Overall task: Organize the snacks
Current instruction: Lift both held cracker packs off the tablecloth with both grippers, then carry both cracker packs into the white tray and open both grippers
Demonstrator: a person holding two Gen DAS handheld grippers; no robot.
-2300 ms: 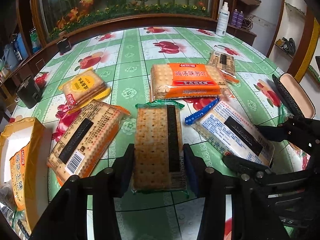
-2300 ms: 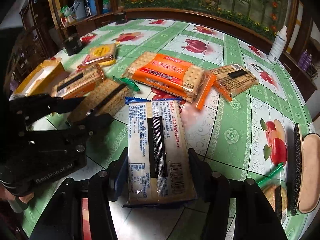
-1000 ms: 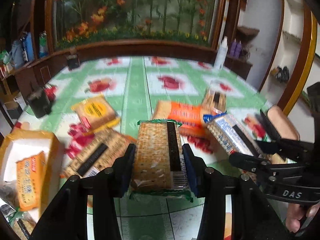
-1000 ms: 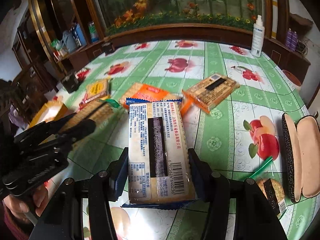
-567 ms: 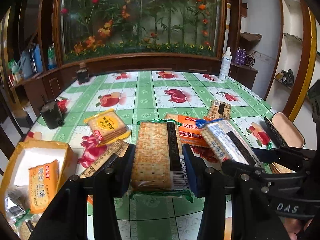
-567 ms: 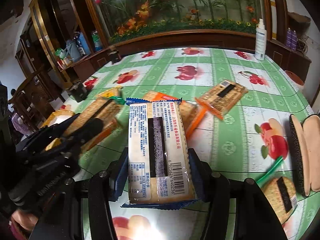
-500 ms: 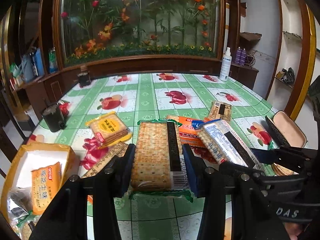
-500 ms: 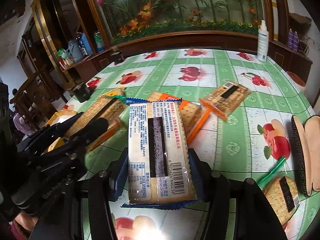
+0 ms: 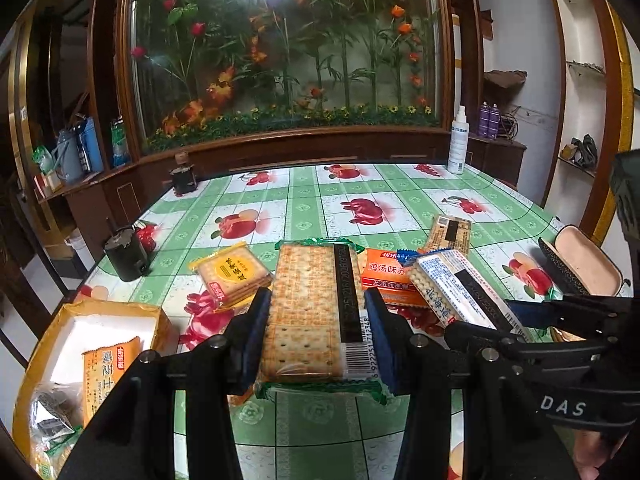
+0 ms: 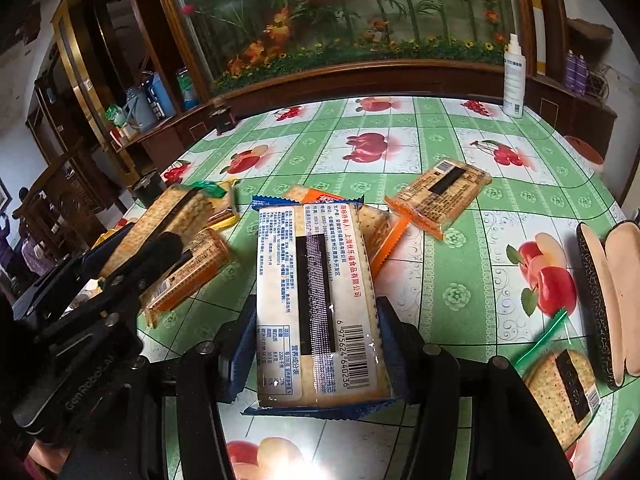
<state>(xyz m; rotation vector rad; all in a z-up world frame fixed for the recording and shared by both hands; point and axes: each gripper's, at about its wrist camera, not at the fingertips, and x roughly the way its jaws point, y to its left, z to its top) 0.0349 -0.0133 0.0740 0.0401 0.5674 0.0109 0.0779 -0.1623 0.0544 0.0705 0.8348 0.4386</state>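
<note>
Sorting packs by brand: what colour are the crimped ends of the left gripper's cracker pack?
Green, clearest in the left wrist view on the cracker pack.

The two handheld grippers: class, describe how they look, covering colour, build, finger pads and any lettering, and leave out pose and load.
Both are matte black, angular frames joined with round silver bolts. The left gripper has dark blue pads on the inner faces of its fingers; so does the right gripper. The right gripper's body carries white "DAS" lettering. The left gripper's body, seen from the right wrist view, reads "GenRobot.AI". No cables or sleeves show.
</note>
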